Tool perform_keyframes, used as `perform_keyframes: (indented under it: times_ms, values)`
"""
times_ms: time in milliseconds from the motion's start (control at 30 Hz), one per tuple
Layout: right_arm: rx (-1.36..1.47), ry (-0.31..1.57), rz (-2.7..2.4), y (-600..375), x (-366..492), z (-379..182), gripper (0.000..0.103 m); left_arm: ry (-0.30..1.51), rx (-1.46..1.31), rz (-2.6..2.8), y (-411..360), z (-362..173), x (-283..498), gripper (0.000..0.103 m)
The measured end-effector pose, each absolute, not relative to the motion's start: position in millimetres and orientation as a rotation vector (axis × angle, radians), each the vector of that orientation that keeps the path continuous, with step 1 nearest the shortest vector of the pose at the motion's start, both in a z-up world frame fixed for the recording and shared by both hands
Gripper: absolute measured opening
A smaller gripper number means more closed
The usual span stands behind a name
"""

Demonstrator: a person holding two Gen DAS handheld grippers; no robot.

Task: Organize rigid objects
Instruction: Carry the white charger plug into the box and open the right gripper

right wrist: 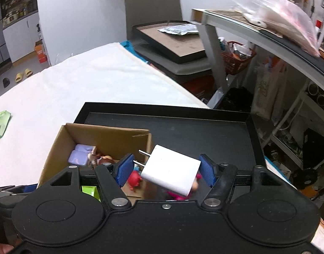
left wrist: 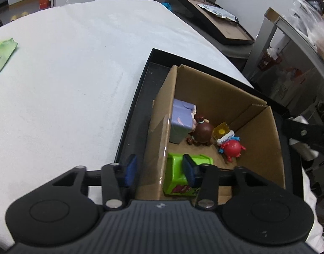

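A cardboard box [left wrist: 206, 89] stands in a black tray [left wrist: 136, 105] on the white table. Inside it are a lilac figure [left wrist: 182, 120], a brown figure [left wrist: 202, 134], a red figure [left wrist: 231, 147], a yellow piece [left wrist: 221, 131] and a green toy [left wrist: 183, 180]. My left gripper [left wrist: 159, 169] is open, straddling the box's left wall. My right gripper [right wrist: 166, 170] is open around a white charger plug [right wrist: 171, 169], which lies tilted between the pads, prongs pointing left, over the box's right wall [right wrist: 150, 146]. A pink figure [right wrist: 179, 195] lies under the plug.
A green packet [left wrist: 2, 55] lies at the table's far left, also in the right wrist view [right wrist: 0, 122]. A second black tray [right wrist: 172, 40] sits on a chair beyond the table. A shelf unit [right wrist: 257, 42] with bags stands to the right.
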State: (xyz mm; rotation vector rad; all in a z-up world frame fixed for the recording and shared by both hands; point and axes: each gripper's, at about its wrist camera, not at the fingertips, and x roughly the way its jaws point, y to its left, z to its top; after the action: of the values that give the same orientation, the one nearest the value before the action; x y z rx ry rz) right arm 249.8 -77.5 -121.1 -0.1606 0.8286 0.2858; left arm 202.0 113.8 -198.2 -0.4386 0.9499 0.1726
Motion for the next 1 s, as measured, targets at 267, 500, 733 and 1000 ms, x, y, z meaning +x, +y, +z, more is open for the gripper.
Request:
perform_keyframes:
  times_ms: [267, 500, 733, 1000]
  values:
    - [-0.195, 0.833, 0.32, -51.7, 250.3, -124.1, 0.065, 0.931, -0.465, 0.175, 121.5, -199.0, 201.2, 0.021]
    - [-0.212, 0.838, 0.363, -28.1, 251.1, -127.4, 0.065, 0.936, -0.516, 0.171, 128.4, -201.6, 201.0, 0.021]
    - [-0.205, 0.86, 0.418, -9.8, 250.6, -129.0, 0.065, 0.942, -0.545, 0.152, 133.7, -202.4, 200.6, 0.022]
    - [-0.075, 0.87, 0.464, -10.7, 253.2, -118.7, 0.077, 0.944, -0.556, 0.141, 137.5, -203.3, 200.3, 0.023]
